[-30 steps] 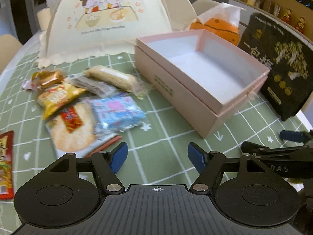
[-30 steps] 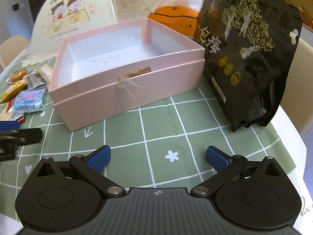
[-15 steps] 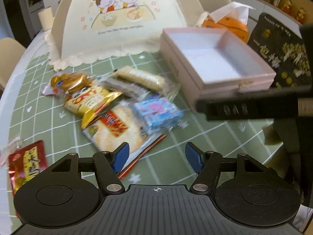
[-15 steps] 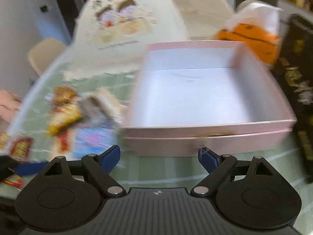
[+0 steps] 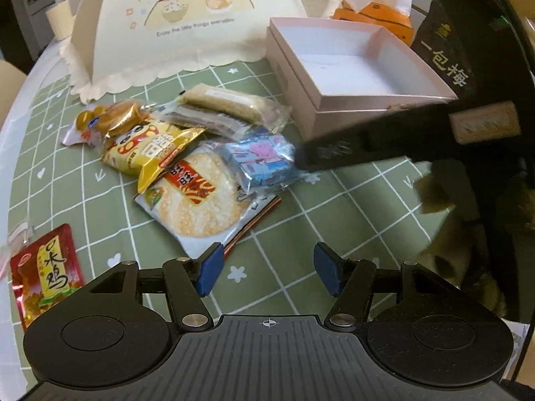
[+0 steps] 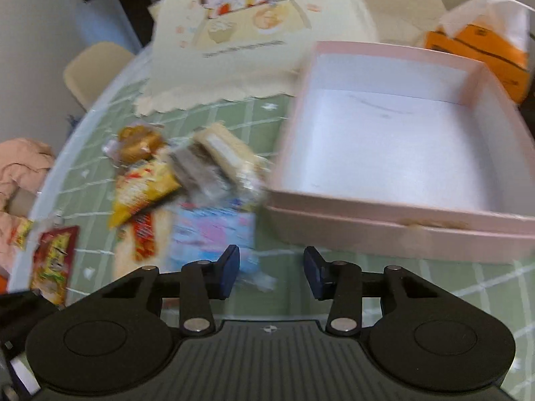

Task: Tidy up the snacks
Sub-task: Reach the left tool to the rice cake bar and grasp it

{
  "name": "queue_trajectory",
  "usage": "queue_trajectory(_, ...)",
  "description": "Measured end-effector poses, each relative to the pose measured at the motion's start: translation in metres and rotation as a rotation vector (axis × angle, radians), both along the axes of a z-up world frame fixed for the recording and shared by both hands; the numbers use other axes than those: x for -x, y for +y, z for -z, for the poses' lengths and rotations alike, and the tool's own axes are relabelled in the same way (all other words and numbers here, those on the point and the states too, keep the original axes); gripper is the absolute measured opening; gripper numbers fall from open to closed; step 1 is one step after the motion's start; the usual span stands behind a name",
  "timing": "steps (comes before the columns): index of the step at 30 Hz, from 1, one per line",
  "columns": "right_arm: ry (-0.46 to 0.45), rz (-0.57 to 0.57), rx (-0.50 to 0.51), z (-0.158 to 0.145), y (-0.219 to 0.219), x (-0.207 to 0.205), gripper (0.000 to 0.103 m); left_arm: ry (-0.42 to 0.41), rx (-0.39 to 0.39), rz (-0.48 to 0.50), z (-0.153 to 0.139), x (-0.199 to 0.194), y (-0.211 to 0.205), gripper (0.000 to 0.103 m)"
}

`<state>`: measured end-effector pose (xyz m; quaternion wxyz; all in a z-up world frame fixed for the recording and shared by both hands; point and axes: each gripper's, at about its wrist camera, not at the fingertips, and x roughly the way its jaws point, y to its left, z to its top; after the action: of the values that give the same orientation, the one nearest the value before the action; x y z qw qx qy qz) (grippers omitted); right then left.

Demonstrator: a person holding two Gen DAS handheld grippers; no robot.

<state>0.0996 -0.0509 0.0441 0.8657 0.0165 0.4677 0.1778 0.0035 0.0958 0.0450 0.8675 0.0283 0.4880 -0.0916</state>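
Note:
A heap of snack packs lies on the green checked tablecloth: a blue pack [image 5: 260, 160], a round rice cracker pack [image 5: 197, 200], a yellow bag [image 5: 150, 153], a beige bar [image 5: 227, 103] and a red pack [image 5: 46, 270]. An open pink box [image 5: 351, 77] stands to their right, empty inside. My left gripper [image 5: 265, 272] is open and empty, just in front of the cracker pack. My right gripper [image 6: 271, 270] is open and empty, right over the near edge of the blue pack [image 6: 214, 234], left of the pink box [image 6: 401, 140]. Its arm crosses the left wrist view [image 5: 384, 143].
A cream mesh food cover [image 5: 187, 23] stands behind the snacks. An orange tissue box [image 5: 378, 13] and a black bag [image 5: 448, 56] sit behind and right of the pink box. The table edge curves along the left; a beige chair [image 6: 93, 70] stands beyond it.
My right gripper has swung left from in front of the pink box to over the blue pack, with its jaws narrowed. My left gripper has pulled back and left, bringing the whole snack heap into view.

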Motion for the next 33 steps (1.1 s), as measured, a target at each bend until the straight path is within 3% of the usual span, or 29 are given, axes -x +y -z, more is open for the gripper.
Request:
queue_trajectory(9, -0.04, 0.08, 0.106, 0.002, -0.047, 0.034, 0.041, -0.016, 0.083, -0.009, -0.001, -0.002, 0.008, 0.064)
queue_trajectory(15, -0.062, 0.082, 0.058, 0.001, -0.037, 0.038, 0.071, -0.037, 0.066, -0.104, -0.009, -0.009, 0.028, 0.063)
queue_trajectory(21, -0.11, 0.017, 0.074, -0.003, 0.017, 0.031, 0.081, -0.052, 0.095, -0.172, -0.02, -0.021, 0.07, 0.061)
queue_trajectory(27, -0.148, 0.027, 0.057, -0.002, 0.054, 0.02, 0.083, -0.062, 0.192, -0.133, -0.038, -0.054, 0.104, 0.061)
queue_trajectory(30, -0.075, 0.081, -0.008, 0.001, 0.058, 0.005, 0.082, -0.055, 0.215, -0.07, -0.043, -0.086, 0.105, 0.061)
queue_trajectory(31, -0.052, 0.101, -0.045, 0.002, 0.057, 0.001, 0.079, -0.05, 0.218, -0.058, -0.043, -0.099, 0.104, 0.061)
queue_trajectory(33, -0.021, 0.115, -0.082, 0.003, 0.057, 0.001, 0.054, -0.037, 0.227, -0.055, -0.042, -0.121, 0.101, 0.061)
